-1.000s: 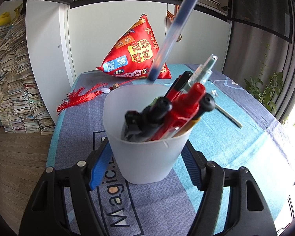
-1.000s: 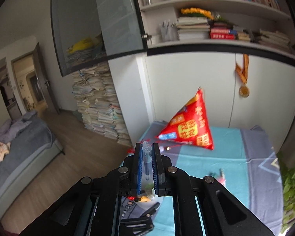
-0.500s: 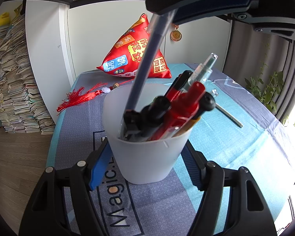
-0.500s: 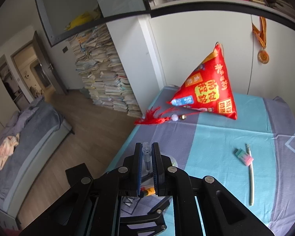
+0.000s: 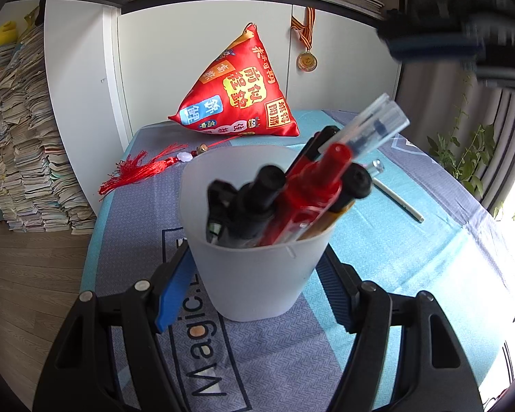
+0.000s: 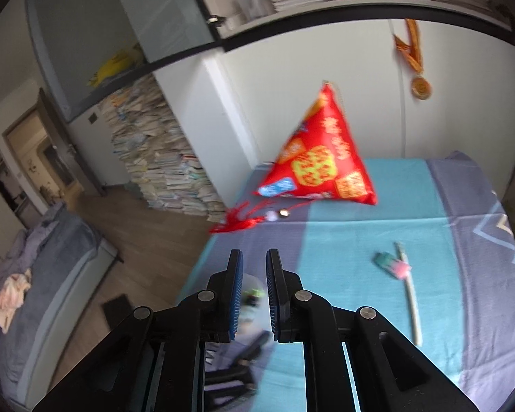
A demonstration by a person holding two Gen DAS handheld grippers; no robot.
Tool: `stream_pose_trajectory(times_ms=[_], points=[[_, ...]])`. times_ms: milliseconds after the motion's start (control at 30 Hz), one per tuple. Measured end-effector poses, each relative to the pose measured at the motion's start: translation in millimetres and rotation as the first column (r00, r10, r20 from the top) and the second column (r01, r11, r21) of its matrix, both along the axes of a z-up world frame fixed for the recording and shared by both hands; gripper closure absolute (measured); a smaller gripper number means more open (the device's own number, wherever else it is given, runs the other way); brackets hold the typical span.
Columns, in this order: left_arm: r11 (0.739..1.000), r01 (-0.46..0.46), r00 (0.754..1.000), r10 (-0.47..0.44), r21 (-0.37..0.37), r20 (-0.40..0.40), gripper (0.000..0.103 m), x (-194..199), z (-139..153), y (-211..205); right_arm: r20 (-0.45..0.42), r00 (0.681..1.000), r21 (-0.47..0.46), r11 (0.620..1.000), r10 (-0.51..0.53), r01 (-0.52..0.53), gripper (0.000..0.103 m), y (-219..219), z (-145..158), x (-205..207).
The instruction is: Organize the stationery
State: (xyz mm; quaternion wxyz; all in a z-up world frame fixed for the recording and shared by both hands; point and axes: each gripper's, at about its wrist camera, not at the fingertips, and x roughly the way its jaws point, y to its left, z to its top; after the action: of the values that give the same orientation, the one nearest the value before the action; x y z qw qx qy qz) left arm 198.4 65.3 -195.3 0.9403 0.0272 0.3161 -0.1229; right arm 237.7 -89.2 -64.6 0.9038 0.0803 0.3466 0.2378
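A white translucent cup (image 5: pixel 257 267) stands on the tablecloth, filled with several black, red and clear pens (image 5: pixel 312 185). My left gripper (image 5: pixel 254 288) is shut on the cup, with a blue pad on each side. My right gripper (image 6: pixel 254 285) is slightly open and empty, raised above the cup. It shows blurred at the upper right of the left wrist view (image 5: pixel 439 41). A thin pen (image 6: pixel 410 292) and a small teal and pink eraser (image 6: pixel 391 264) lie on the cloth to the right. The pen also shows in the left wrist view (image 5: pixel 398 192).
A red triangular cushion (image 5: pixel 237 92) with a red tassel (image 5: pixel 137 171) sits at the table's far side against white cabinets. Stacks of books (image 5: pixel 17 137) stand on the floor to the left. A plant (image 5: pixel 463 158) is at the right.
My right gripper let go of the blue pen into the cup, opened, and rose up and to the right. The left gripper and cup stayed put.
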Motion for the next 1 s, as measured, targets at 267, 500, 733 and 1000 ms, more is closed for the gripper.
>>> stream_pose_trajectory(times_ms=[267, 500, 733, 1000], points=[[1.0, -0.001, 1.0, 0.001, 0.003, -0.001, 0.034, 1, 0, 0, -0.172, 0.952, -0.182, 0.958, -0.252, 0.221, 0.091, -83, -71, 37], [1.0, 0.0, 1.0, 0.0, 0.005, -0.004, 0.033, 0, 1, 0, -0.325, 0.912, -0.221, 0.957, -0.251, 0.185, 0.091, -111, -131, 45], [1.0, 0.001, 1.0, 0.0, 0.008, -0.007, 0.033, -1, 1, -1, -0.311, 0.921, -0.222, 0.96, -0.233, 0.168, 0.091, -108, -136, 40], [1.0, 0.0, 1.0, 0.0, 0.006, -0.017, 0.033, 2, 1, -2, -0.295, 0.927, -0.251, 0.955, -0.23, 0.157, 0.094, -102, -129, 19]])
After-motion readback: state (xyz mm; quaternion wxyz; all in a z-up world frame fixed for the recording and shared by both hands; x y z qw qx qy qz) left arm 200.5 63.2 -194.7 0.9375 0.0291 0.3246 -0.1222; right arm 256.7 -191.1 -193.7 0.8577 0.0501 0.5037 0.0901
